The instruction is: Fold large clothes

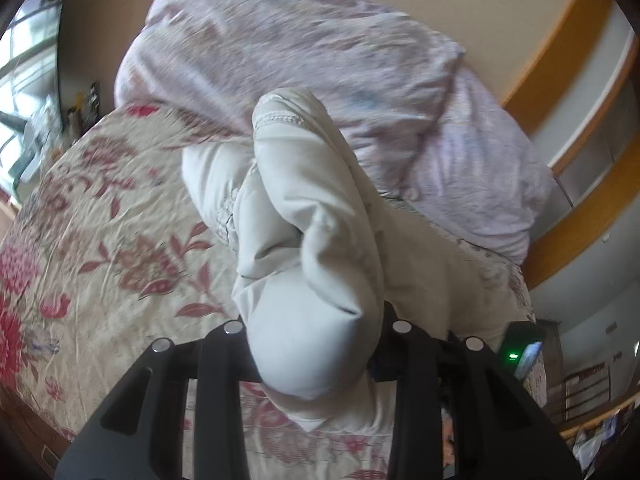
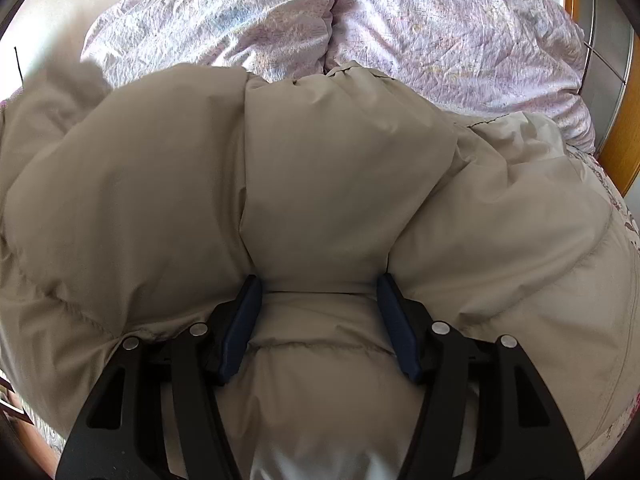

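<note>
A large puffy beige down jacket (image 2: 320,168) lies on the bed. In the left wrist view a pale padded part of it (image 1: 304,240), seemingly a sleeve, is bunched between my left gripper's (image 1: 316,344) fingers and held up above the floral sheet; its fingertips are hidden by the fabric. My right gripper (image 2: 320,292) has its blue-padded fingers (image 2: 244,320) set wide apart, pressed into a quilted fold of the jacket that fills the gap between them. The jacket fills most of the right wrist view.
A floral cream and red bedsheet (image 1: 100,220) covers the bed. A crumpled lilac duvet (image 1: 320,60) is heaped at the back, also in the right wrist view (image 2: 440,28). A wooden bed frame (image 1: 560,60) runs along the right. A window is at far left.
</note>
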`<control>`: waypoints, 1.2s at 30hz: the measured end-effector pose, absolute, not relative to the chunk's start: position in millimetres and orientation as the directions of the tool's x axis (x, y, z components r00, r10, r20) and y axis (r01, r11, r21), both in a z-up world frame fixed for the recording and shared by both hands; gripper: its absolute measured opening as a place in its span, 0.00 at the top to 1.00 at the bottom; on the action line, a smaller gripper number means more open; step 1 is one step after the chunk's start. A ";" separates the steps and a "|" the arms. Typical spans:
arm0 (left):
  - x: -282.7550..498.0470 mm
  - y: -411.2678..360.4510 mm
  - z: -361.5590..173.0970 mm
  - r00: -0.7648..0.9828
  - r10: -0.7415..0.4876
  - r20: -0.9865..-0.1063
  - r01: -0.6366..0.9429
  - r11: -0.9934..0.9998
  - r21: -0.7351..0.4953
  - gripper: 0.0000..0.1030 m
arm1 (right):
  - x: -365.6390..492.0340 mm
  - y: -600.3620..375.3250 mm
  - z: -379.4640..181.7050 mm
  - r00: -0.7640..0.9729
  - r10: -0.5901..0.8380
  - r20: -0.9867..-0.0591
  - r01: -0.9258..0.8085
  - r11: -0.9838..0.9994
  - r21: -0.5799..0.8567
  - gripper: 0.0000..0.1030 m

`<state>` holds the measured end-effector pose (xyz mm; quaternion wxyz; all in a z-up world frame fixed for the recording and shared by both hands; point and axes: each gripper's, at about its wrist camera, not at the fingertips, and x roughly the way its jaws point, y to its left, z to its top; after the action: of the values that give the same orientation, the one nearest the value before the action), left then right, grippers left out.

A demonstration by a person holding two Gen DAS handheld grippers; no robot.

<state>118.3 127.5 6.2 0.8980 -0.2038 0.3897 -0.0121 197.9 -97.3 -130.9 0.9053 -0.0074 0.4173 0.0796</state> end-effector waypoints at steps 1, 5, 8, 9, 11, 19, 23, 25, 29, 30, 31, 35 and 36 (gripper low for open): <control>119.1 117.4 11.8 0.700 -0.188 -0.689 -0.116 0.922 -0.370 0.68 | 197.6 -97.3 -131.3 0.640 0.138 -0.756 -0.150 0.987 0.053 0.40; 122.3 80.5 26.5 0.704 -0.225 -0.674 -0.045 0.933 -0.358 0.68 | 196.7 -98.1 -131.6 0.645 0.136 -0.752 -0.151 0.987 0.050 0.40; 126.3 55.8 30.2 0.700 -0.245 -0.670 -0.008 0.936 -0.351 0.67 | 197.2 -99.7 -131.4 0.646 0.137 -0.751 -0.154 0.987 0.048 0.40; 127.0 48.3 31.1 0.699 -0.255 -0.668 0.005 0.936 -0.351 0.67 | 196.9 -100.9 -131.2 0.647 0.139 -0.750 -0.155 0.987 0.049 0.40; 127.1 34.5 32.9 0.698 -0.277 -0.661 0.036 0.934 -0.354 0.67 | 196.0 -103.3 -131.5 0.651 0.144 -0.745 -0.157 0.986 0.053 0.40; 132.4 -20.2 34.4 0.657 -0.398 -0.640 0.158 0.903 -0.400 0.66 | 197.2 -110.9 -131.7 0.656 0.163 -0.737 -0.177 0.982 0.060 0.40; 134.5 -33.4 32.4 0.659 -0.381 -0.648 0.152 0.912 -0.381 0.65 | 182.8 -124.6 -125.7 0.669 0.186 -0.720 -0.201 0.977 0.067 0.40; 135.3 -39.2 31.6 0.657 -0.381 -0.651 0.157 0.913 -0.376 0.65 | 172.3 -132.0 -121.5 0.677 0.195 -0.710 -0.211 0.975 0.066 0.40; 136.5 -50.0 30.5 0.649 -0.387 -0.655 0.176 0.914 -0.366 0.64 | 154.2 -147.7 -114.7 0.686 0.200 -0.699 -0.221 0.973 0.062 0.40; 137.1 -54.1 30.4 0.646 -0.391 -0.656 0.184 0.913 -0.364 0.64 | 150.2 -151.5 -112.8 0.689 0.198 -0.697 -0.220 0.974 0.060 0.40; 139.8 -56.6 30.2 0.643 -0.394 -0.657 0.188 0.913 -0.363 0.64 | 148.0 -155.7 -111.5 0.692 0.195 -0.695 -0.219 0.974 0.056 0.40; 140.9 -72.2 29.3 0.634 -0.404 -0.660 0.211 0.911 -0.355 0.64 | 130.5 -177.8 -104.6 0.729 0.144 -0.669 -0.182 0.983 0.012 0.41; 141.3 -76.4 28.7 0.631 -0.408 -0.660 0.218 0.910 -0.354 0.63 | 128.4 -186.9 -103.6 0.735 0.134 -0.665 -0.170 0.985 0.010 0.41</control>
<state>141.3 -76.4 28.7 0.8949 -0.1209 0.3924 -0.1747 128.4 -186.9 -103.6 0.9310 -0.0256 0.3549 0.0816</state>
